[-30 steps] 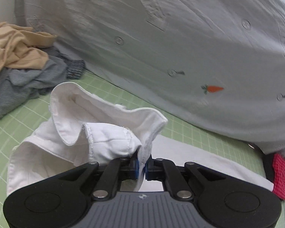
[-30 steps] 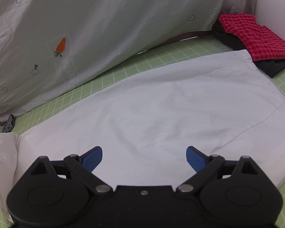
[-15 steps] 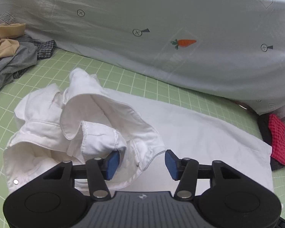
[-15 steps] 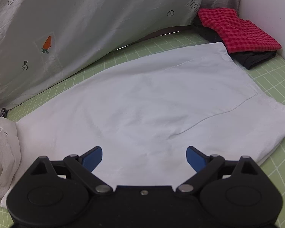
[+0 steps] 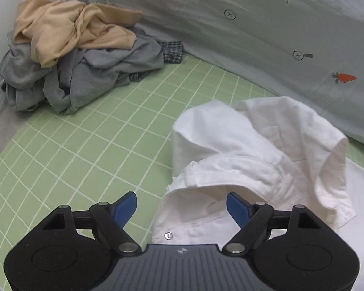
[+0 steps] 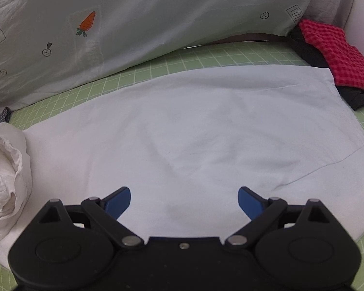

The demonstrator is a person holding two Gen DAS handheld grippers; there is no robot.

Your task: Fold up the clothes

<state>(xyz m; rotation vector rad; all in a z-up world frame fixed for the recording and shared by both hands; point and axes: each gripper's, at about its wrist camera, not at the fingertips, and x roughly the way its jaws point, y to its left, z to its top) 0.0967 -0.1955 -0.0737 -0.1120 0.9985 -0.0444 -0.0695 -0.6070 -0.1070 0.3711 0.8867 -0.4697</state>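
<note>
Even soft light, sharp focus, fisheye-bent edges, dark corners.

R gripper [image 6: 184,200] jaws wide | white garment [image 6: 206,131] flat on mat [image 6: 206,55]
</note>
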